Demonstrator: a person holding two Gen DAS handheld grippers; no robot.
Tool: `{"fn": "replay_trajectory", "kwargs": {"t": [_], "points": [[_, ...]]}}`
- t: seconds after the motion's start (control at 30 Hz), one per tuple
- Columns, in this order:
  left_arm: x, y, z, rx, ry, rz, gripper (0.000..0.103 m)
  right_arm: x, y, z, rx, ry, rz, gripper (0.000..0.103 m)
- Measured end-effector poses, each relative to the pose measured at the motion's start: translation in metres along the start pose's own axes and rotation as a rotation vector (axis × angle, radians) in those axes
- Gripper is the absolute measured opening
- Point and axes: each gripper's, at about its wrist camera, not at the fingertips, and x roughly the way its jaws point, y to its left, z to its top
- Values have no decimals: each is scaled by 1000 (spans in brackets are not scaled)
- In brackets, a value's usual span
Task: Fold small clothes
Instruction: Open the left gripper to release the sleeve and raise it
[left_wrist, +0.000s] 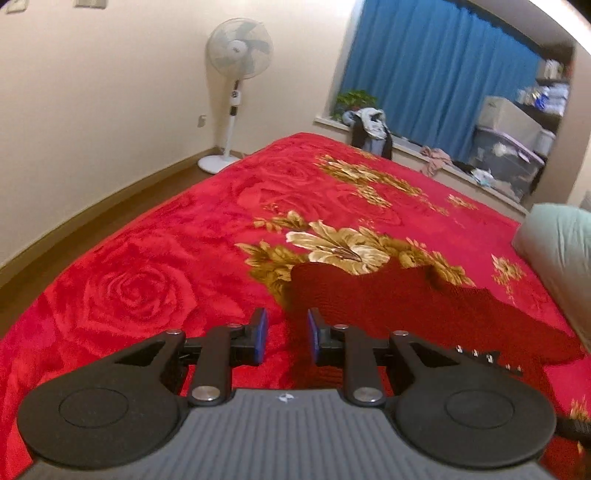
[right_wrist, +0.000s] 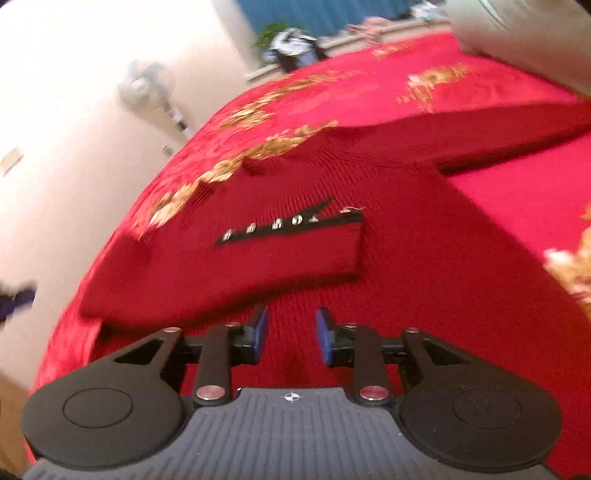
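Observation:
A dark red knitted sweater (left_wrist: 388, 295) lies on the red floral blanket (left_wrist: 166, 266); a black strip with silver studs (left_wrist: 487, 360) runs along it. My left gripper (left_wrist: 286, 334) is open and empty, hovering at the sweater's left edge. In the right wrist view the sweater (right_wrist: 406, 192) lies spread, with one part folded over it bearing the studded strip (right_wrist: 277, 225). My right gripper (right_wrist: 290, 334) is open and empty just above the sweater's near part.
A standing fan (left_wrist: 236, 74) is by the far wall. A pale green pillow (left_wrist: 557, 251) sits at the bed's right side. Clothes (left_wrist: 369, 129) and boxes lie along the windowsill under blue curtains (left_wrist: 443, 74).

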Motion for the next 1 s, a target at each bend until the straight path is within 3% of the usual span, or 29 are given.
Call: {"fn": "replay_trajectory", "kwargs": {"t": [0.03,0.1,0.17,0.2,0.23,0.27,0.33,0.43,0.5,0.57,0.63,0.7,0.9,1.0], "points": [[-1,-4,-1,18,-1,-1,26,15,1,4,51,15,-3,48],[4,-10,-4,56,-1,-5,26,42,2,10,123,47,-19,48],[6,-13,-6,82,-3,-10,28,56,6,15,122,18,-46,45],[7,-15,-6,91,-3,-15,28,61,10,19,101,6,-63,37],[8,-16,-6,101,-4,-19,28,67,14,25,72,2,-84,13],[10,-18,-6,110,-5,-20,28,72,19,33,34,2,-104,10],[13,-21,-6,135,-2,-22,28,68,29,56,-35,-76,-91,10],[20,-24,-8,157,13,-31,28,45,43,87,-150,-273,-60,9],[27,-28,-10,173,32,-41,28,41,42,101,-224,-337,-97,10],[33,-34,-13,193,51,-45,28,55,26,110,-225,-262,-201,15],[41,-41,-16,204,76,-61,28,74,-3,115,-155,-114,-265,17],[49,-49,-20,219,96,-75,28,68,-22,109,-162,-109,-324,23],[81,-70,-39,274,161,-69,29,14,-53,86,-236,-99,-241,24],[107,-74,-57,305,223,-35,32,-22,-57,77,-299,-82,-183,36]]}}
